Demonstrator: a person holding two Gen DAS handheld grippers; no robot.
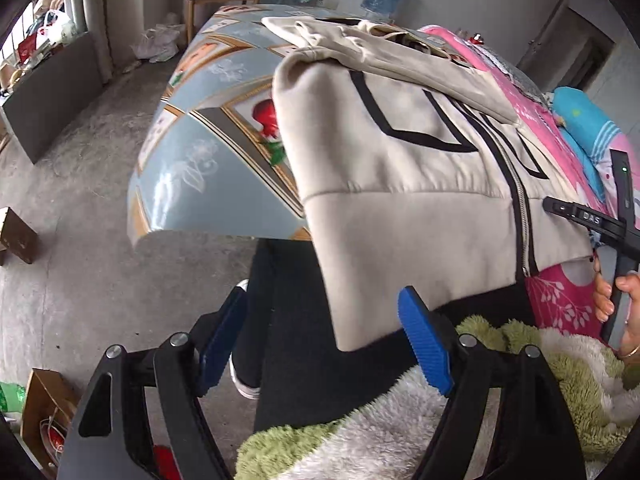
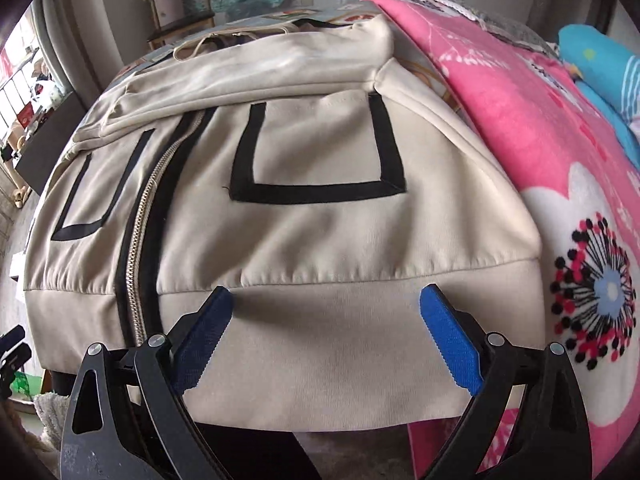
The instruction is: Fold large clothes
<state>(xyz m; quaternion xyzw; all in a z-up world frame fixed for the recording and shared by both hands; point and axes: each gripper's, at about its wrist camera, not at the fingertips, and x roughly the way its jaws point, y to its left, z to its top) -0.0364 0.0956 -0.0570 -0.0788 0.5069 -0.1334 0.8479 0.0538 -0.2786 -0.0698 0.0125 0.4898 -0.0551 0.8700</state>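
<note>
We see the beige zip jacket (image 2: 320, 216) lying front-up on the table (image 1: 192, 152), sleeve folded across its chest, hem draping over the near edge for an easy grab; our right gripper (image 2: 326, 336) spreads empty above that hem; our left gripper (image 1: 324, 340), released too, sits at 7 o'clock of the hem corner; a pink blanket (image 2: 540, 128) lies at 3 o'clock.

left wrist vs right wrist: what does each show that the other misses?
Only the left wrist view: the person's dark trousers, a green and white fluffy garment, the floor, and a hand holding the right hand-held gripper's handle. Only the right wrist view: the large flower print on the pink blanket. Both: the beige zip jacket with black outlines hanging over the table edge, and open jaws holding nothing.
</note>
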